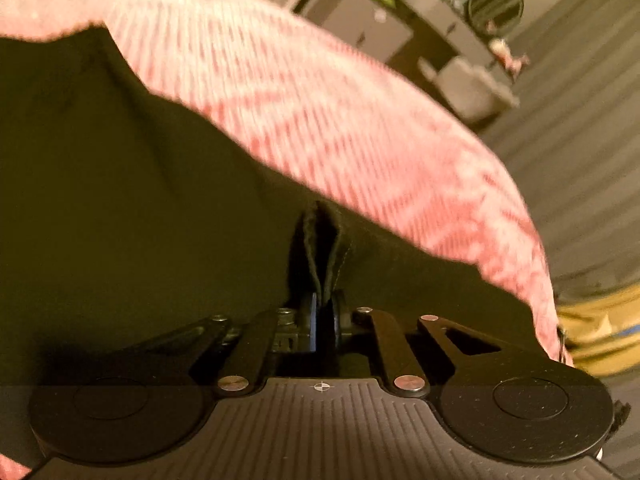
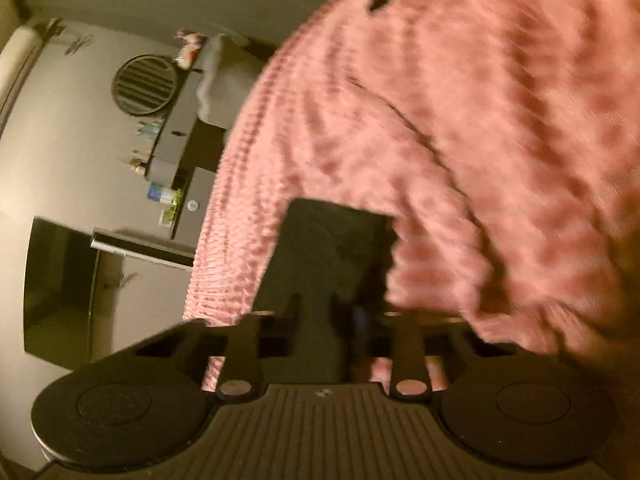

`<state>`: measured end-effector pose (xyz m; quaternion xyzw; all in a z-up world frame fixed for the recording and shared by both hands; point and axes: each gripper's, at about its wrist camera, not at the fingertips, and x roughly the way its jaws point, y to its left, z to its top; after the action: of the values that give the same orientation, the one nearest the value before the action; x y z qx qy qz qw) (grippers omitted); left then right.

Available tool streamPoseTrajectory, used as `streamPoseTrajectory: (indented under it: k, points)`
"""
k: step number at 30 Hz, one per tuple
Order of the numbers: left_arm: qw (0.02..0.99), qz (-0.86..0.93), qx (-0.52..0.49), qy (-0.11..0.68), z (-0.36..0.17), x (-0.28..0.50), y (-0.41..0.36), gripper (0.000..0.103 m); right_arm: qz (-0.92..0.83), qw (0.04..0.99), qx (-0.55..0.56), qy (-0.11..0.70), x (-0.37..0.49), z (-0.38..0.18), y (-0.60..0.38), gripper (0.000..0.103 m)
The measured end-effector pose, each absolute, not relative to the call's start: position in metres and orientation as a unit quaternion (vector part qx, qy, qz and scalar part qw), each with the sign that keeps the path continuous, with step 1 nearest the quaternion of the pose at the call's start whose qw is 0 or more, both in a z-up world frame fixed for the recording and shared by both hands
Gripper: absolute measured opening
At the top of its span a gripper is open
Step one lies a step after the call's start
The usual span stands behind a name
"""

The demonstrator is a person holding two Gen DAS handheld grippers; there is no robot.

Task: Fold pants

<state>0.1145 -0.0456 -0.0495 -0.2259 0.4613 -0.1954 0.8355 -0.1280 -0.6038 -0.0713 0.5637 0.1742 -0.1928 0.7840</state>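
The dark pants (image 1: 132,200) lie spread over a pink ribbed blanket (image 1: 304,104) and fill the left of the left wrist view. My left gripper (image 1: 324,316) is shut on a pinched edge of the pants, which stands up as a doubled fold in front of the jaws. In the right wrist view my right gripper (image 2: 324,320) is shut on a dark flap of the pants (image 2: 332,248) that rises flat over the pink blanket (image 2: 480,140). The view is blurred.
A grey cabinet (image 1: 384,28) with small items and a round black fan (image 1: 496,0) stands beyond the blanket's edge. Grey plank floor (image 1: 580,120) lies to the right. The right wrist view shows the fan (image 2: 146,84), a cabinet and a dark doorway (image 2: 60,288).
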Motion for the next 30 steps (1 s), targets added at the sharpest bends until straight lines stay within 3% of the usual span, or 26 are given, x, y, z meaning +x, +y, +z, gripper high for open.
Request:
streamPoseTrajectory:
  k: [4,6,9,13,19,23,26,27,28,30]
  points:
    - [0.850,-0.171,-0.246,0.434,-0.040,0.110,-0.022,0.009,-0.196,0.801,0.538,0.176,-0.121,-0.064,-0.604,0.005]
    - [0.850,-0.152,-0.229,0.449,-0.048,0.110,-0.016,0.013,-0.215,0.797,0.533,0.186,-0.122,-0.068,-0.604,0.011]
    - [0.832,-0.144,-0.235,0.482,-0.058,0.105,-0.007,0.041,-0.230,0.797,0.523,0.195,-0.113,-0.068,-0.604,0.012]
    - [0.840,-0.126,-0.251,0.464,-0.052,0.087,0.014,0.068,-0.221,0.835,0.470,0.181,-0.104,-0.030,-0.585,0.004]
    - [0.830,-0.122,-0.302,0.452,-0.059,0.072,0.044,0.073,-0.076,0.925,0.342,0.147,-0.073,0.057,-0.471,0.004]
    - [0.820,-0.122,-0.326,0.454,-0.065,0.063,0.056,0.073,0.070,0.938,0.287,0.178,-0.049,0.065,-0.360,0.006]
    - [0.821,-0.123,-0.341,0.441,-0.064,0.060,0.062,0.077,0.134,0.925,0.251,0.252,-0.032,0.032,-0.291,0.021]
    - [0.821,-0.123,-0.344,0.440,-0.064,0.059,0.064,0.077,0.160,0.903,0.245,0.315,-0.022,0.013,-0.270,0.044]
    - [0.819,-0.122,-0.345,0.441,-0.065,0.059,0.066,0.077,0.180,0.879,0.249,0.364,-0.015,-0.001,-0.259,0.054]
    - [0.814,-0.126,-0.351,0.446,-0.066,0.058,0.069,0.078,0.201,0.855,0.270,0.395,-0.016,-0.014,-0.254,0.054]
